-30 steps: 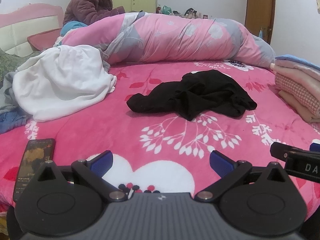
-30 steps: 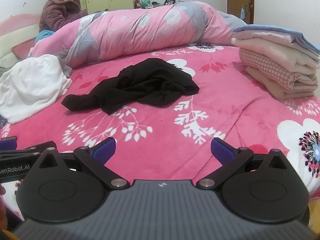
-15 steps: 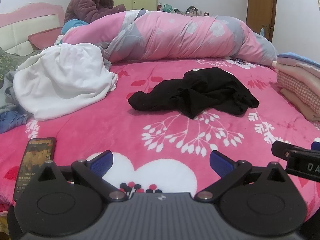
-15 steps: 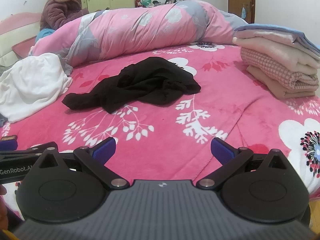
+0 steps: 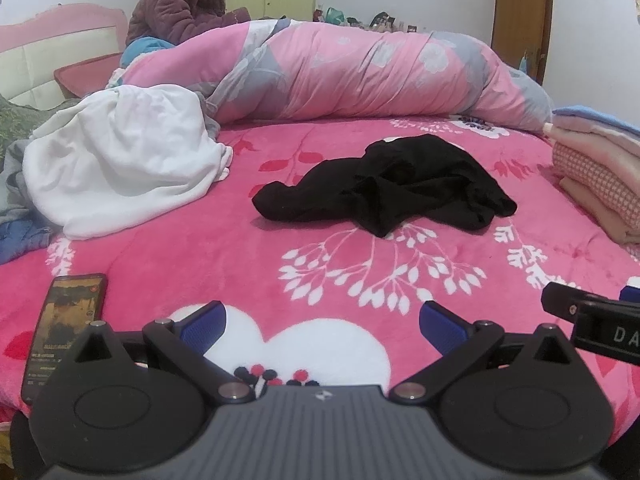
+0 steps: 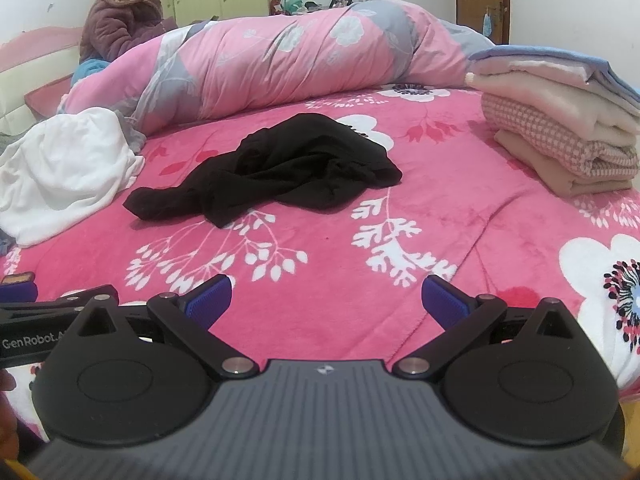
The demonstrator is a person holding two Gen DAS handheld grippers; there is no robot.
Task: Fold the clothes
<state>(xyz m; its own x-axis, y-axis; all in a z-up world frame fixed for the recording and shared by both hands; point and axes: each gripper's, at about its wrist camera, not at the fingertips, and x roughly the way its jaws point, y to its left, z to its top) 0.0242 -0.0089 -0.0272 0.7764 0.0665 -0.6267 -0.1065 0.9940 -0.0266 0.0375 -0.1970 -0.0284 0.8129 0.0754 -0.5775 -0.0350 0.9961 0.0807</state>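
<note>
A crumpled black garment (image 5: 392,184) (image 6: 280,168) lies in a heap in the middle of the pink flowered bedspread (image 5: 328,264) (image 6: 460,216). My left gripper (image 5: 320,322) hovers open over the near edge of the bed, well short of the garment, nothing between its blue pads. My right gripper (image 6: 326,300) is open too, also near the bed's front edge and apart from the garment. The right gripper's side shows at the right edge of the left wrist view.
A white garment pile (image 5: 120,160) sits at the left. A stack of folded clothes (image 6: 560,128) stands at the right. A rolled pink quilt (image 5: 360,76) lies across the back, a person (image 5: 180,4) sitting behind it. A phone (image 5: 64,328) rests near the left front edge.
Both grippers have edged slightly forward and up toward the black garment; the scene sits a little lower in each view. Both stay open. The clothes have not moved.
</note>
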